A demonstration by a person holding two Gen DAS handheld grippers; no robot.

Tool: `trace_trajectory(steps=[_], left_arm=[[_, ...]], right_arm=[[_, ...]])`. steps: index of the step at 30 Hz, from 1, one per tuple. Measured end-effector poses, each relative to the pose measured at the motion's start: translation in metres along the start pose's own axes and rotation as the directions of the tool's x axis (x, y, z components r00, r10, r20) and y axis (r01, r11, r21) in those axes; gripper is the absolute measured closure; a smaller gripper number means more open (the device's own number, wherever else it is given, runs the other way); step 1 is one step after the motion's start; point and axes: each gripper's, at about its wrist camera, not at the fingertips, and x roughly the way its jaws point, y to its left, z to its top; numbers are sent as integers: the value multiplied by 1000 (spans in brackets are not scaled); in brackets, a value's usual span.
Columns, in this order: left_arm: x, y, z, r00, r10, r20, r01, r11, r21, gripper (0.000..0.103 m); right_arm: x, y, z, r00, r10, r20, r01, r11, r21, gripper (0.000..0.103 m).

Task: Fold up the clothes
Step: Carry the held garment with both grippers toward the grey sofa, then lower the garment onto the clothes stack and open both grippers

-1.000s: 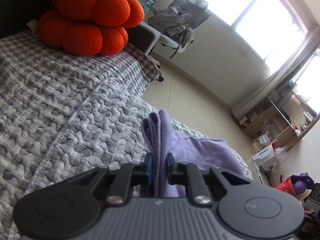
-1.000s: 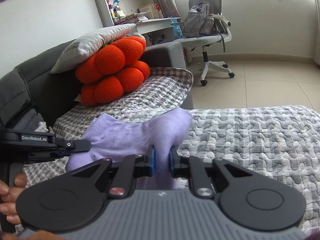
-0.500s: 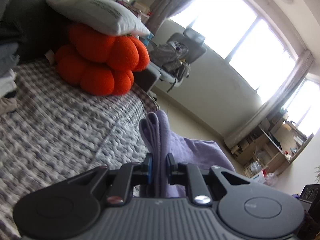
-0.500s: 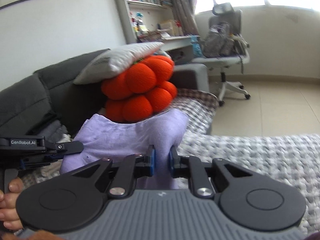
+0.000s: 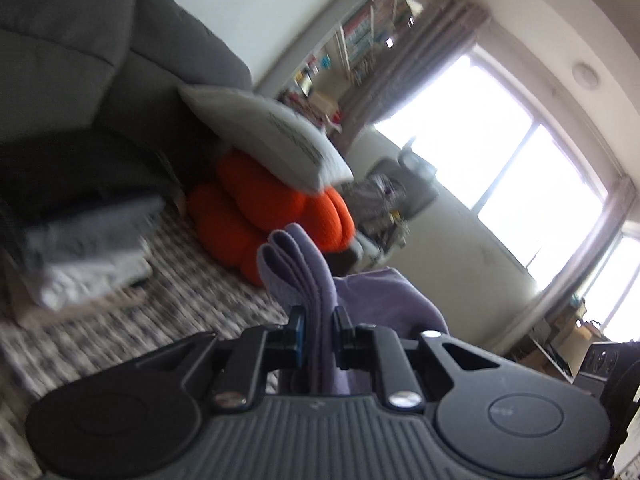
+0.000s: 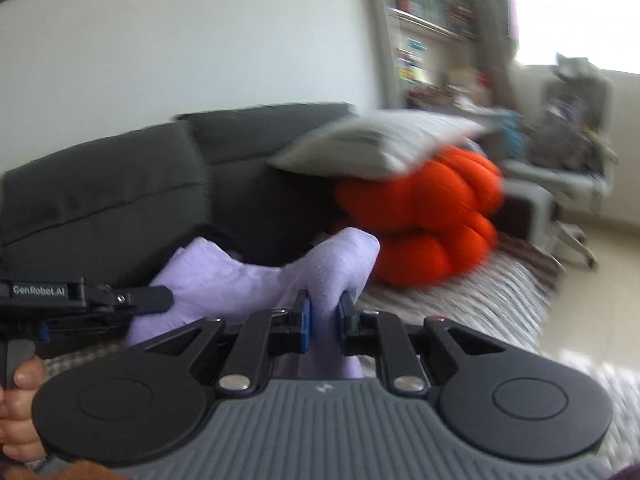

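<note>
At the left of the right wrist view a hand (image 6: 16,408) grips the handle of the left tongs (image 6: 160,298), whose tip lies against the lilac garment (image 6: 240,284). In the left wrist view those left tongs (image 5: 318,330) are clamped on a bunched, layered fold of the lilac garment (image 5: 304,276), which stands up between the pads and trails off to the right. The right tongs (image 6: 323,322) are likewise closed on a raised corner of the same cloth, so the garment hangs stretched between the two tongs, lifted above the grey patterned bed cover (image 6: 460,304). Behind it sits the dark grey sofa back (image 6: 120,188). Further right, an orange pumpkin cushion (image 6: 432,216) rests on the cover with a pale pillow (image 6: 376,144) lying on top. A stack of folded clothes (image 5: 88,248), blurred, lies at the cover's left edge in the left wrist view.
</note>
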Motion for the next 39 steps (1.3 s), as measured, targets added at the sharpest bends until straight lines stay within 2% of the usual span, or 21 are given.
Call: trace_trajectory(steps=[3, 6, 11, 15, 20, 23, 25, 27, 28, 29, 30, 32, 36, 39], left_arm=[[-30, 29, 31, 993, 48, 103, -46, 999, -28, 89], [-55, 62, 55, 978, 108, 181, -94, 992, -80, 89], [-61, 121, 77, 964, 162, 213, -117, 970, -212, 89], [-51, 158, 90, 950, 216, 225, -151, 950, -275, 89], [-39, 205, 90, 942, 239, 237, -141, 919, -368, 89], [-26, 221, 76, 939, 271, 209, -186, 916, -355, 88], [-19, 228, 63, 934, 289, 210, -211, 920, -329, 85], [-17, 233, 58, 932, 283, 228, -208, 930, -305, 83], [-18, 234, 59, 932, 277, 234, -203, 933, -298, 82], [-21, 235, 61, 932, 276, 237, -201, 933, -297, 79], [-26, 235, 63, 929, 278, 243, -200, 933, -299, 76], [-32, 237, 67, 923, 282, 262, -199, 932, -303, 64], [-32, 240, 71, 924, 279, 263, -195, 932, -305, 61], [-36, 239, 70, 918, 306, 253, -221, 924, -313, 61]], right_arm=[[28, 35, 30, 995, 99, 18, -97, 992, -83, 87], [64, 64, 51, 985, 169, 14, -166, 977, -132, 88], [129, 105, 82, 964, 267, -8, -264, 947, -184, 88], [179, 127, 93, 958, 280, -59, -286, 936, -204, 88], [232, 145, 100, 965, 240, -103, -259, 928, -267, 88], [272, 151, 89, 964, 208, -166, -251, 920, -301, 87], [304, 151, 77, 966, 142, -215, -209, 921, -330, 86], [322, 143, 62, 974, 86, -209, -155, 927, -341, 78], [328, 138, 56, 978, 72, -195, -135, 933, -335, 62], [330, 133, 54, 983, 76, -164, -125, 941, -315, 49], [329, 129, 53, 987, 77, -141, -116, 949, -294, 45], [325, 125, 54, 993, 55, -106, -85, 951, -296, 45], [305, 123, 60, 998, -47, -42, 29, 934, -357, 45], [271, 114, 72, 996, -85, -9, 78, 945, -319, 42]])
